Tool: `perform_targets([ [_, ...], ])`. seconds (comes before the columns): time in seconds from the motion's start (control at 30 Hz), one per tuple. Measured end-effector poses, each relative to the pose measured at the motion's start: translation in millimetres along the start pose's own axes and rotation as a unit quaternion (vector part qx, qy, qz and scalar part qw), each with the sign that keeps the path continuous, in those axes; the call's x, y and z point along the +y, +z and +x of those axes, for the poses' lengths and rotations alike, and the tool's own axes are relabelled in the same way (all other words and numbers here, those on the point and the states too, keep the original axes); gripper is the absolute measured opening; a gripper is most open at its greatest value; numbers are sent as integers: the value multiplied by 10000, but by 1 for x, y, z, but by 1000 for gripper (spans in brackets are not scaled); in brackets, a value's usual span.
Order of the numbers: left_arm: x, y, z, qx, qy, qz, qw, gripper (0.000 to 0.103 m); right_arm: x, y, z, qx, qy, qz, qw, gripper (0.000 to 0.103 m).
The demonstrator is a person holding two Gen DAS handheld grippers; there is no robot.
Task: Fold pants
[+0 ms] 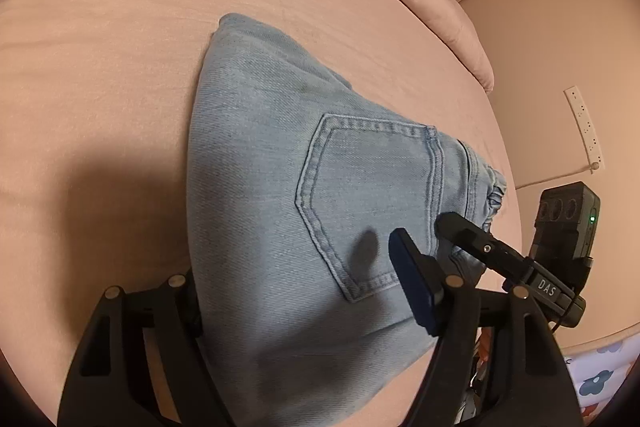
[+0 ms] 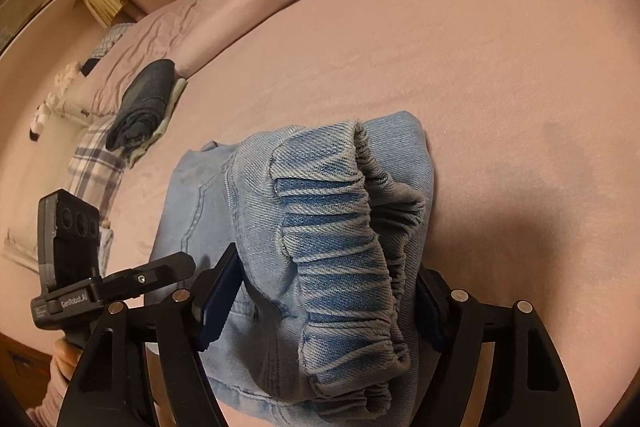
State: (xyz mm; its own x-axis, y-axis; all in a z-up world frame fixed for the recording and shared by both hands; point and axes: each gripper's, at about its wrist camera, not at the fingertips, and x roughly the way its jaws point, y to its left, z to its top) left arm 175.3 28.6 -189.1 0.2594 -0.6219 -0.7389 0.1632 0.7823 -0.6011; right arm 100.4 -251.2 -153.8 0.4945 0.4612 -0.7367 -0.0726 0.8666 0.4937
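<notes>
The pants [image 2: 336, 227] between the right gripper's [image 2: 320, 287] fingers are soft light blue jean cloth, rough with tiny slanted lines and crinkly at the stretchy waist. The fingers look like smooth black plastic with dull blue pads [image 2: 218, 303]. Under them, the bed sheet [image 2: 400, 47] is pink, soft, matt cloth.
</notes>
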Motion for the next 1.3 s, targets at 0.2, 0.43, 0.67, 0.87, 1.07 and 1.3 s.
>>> perform_targets([
  [0.2, -4, 0, 2, -26, 187, 117, 9998, 67, 8, -1, -4, -56, -168, -138, 9997, 74],
  [0.43, -7, 0, 5, -40, 297, 179, 9994, 66, 15, -3, -6, -96, -324, -255, 9991, 74],
  [0.67, -11, 0, 6, -47, 481, 316, 9983, 64, 18, -4, -8, -126, -400, -298, 9987, 72],
  [0.87, -21, 0, 3, -164, 627, 527, 9965, 62, 25, -9, -12, -233, -510, -379, 9977, 70],
  [1.07, -34, 0, -4, -290, 606, 728, 9951, 62, 34, -10, -20, -374, -549, -518, 9964, 69],
  [1.3, -39, -5, -9, -372, 617, 768, 9944, 62, 42, -12, -27, -467, -485, -581, 9960, 69],
])
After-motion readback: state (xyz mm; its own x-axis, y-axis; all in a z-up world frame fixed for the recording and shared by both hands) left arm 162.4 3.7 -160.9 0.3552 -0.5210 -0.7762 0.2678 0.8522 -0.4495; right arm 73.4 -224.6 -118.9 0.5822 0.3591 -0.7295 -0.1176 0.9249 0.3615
